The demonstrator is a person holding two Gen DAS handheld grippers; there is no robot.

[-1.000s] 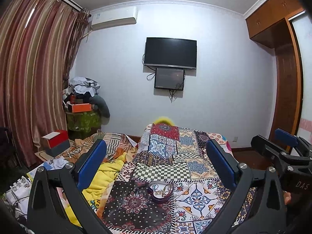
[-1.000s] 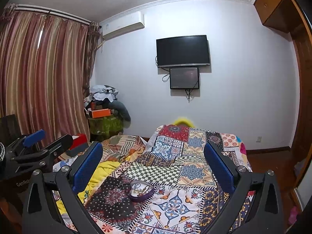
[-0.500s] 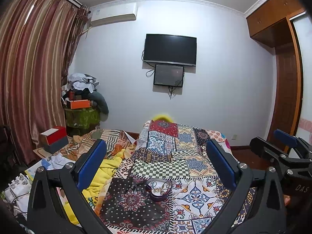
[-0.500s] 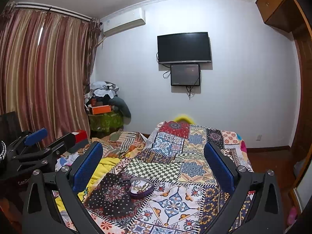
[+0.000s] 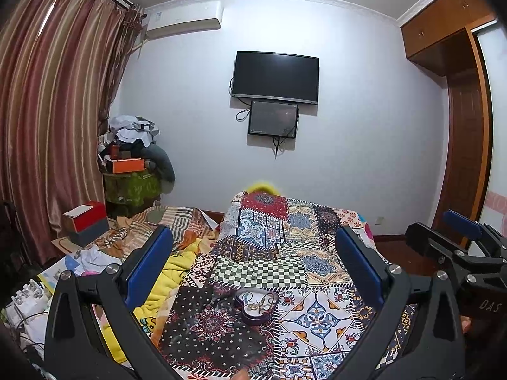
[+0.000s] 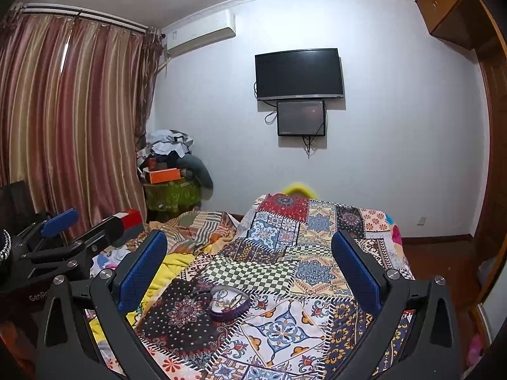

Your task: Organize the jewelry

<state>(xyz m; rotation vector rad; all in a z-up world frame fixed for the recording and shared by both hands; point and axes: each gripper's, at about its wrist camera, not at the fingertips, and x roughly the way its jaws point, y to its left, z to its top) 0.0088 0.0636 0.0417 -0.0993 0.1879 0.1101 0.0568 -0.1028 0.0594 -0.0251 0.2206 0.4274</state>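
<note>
A small purple heart-shaped jewelry box [image 5: 256,306] lies open on the patchwork bedspread [image 5: 317,313], with gold and silver pieces tangled inside. My left gripper [image 5: 253,262] hovers above and short of it, fingers wide open and empty. In the right wrist view the same jewelry box [image 6: 228,302] sits on the bedspread [image 6: 285,326], below my right gripper [image 6: 250,262], which is also open with nothing held. Each gripper shows at the edge of the other's view: the right gripper [image 5: 456,237] and the left gripper [image 6: 82,228].
A yellow blanket [image 5: 164,281] and striped cloth bunch at the bed's left side. A red and grey box [image 5: 85,221], papers and a cluttered green stand [image 5: 131,183] fill the left corner by the curtains [image 5: 54,120]. A wardrobe [image 5: 465,126] lines the right wall.
Both views have tipped down and drawn slightly nearer the bed, so the jewelry box now sits higher between the fingers. Both grippers stay open.
</note>
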